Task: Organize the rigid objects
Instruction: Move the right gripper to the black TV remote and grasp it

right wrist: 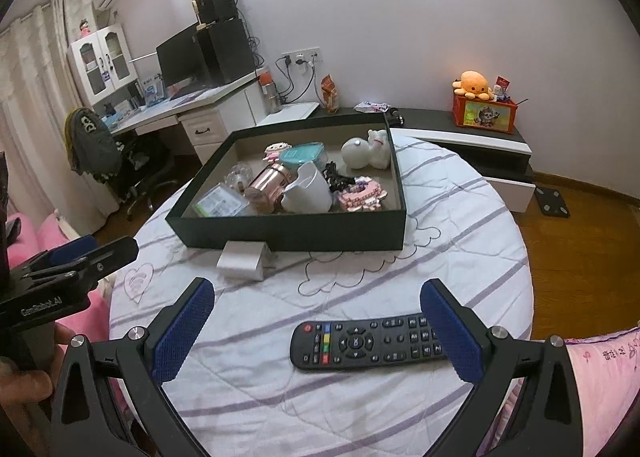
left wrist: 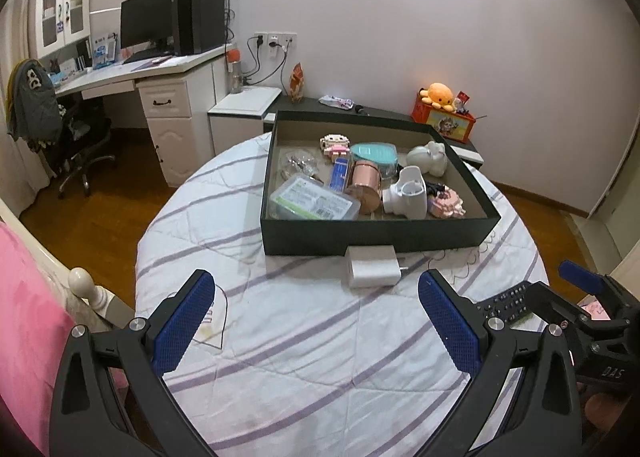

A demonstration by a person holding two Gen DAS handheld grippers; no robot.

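Blue-padded fingers of the left gripper [left wrist: 316, 321] stand wide apart over the striped white quilt [left wrist: 304, 357], clamping nothing. Between them and further on, a white power adapter [left wrist: 372, 267] lies on the quilt, touching the near wall of the dark green box [left wrist: 376, 237]. Inside the box lie a clear plastic case [left wrist: 312, 203], a rose-gold canister [left wrist: 364, 185], a white hair dryer [left wrist: 406, 193], a teal container [left wrist: 374, 153], a white animal figurine [left wrist: 430, 157] and two pink block figures (smaller items are too cluttered to name).

From the right wrist view, the right gripper [right wrist: 318, 323] is likewise spread open and empty; a black remote control [right wrist: 368, 341] lies flat on the quilt between its fingers, its right end hidden behind the right pad. The left view shows only a corner of this remote.

Writing on the left gripper's body, seen from the right, appears to read "GenRobot.AI". An orange octopus plush [right wrist: 472, 84] sits on a red box against the far wall.
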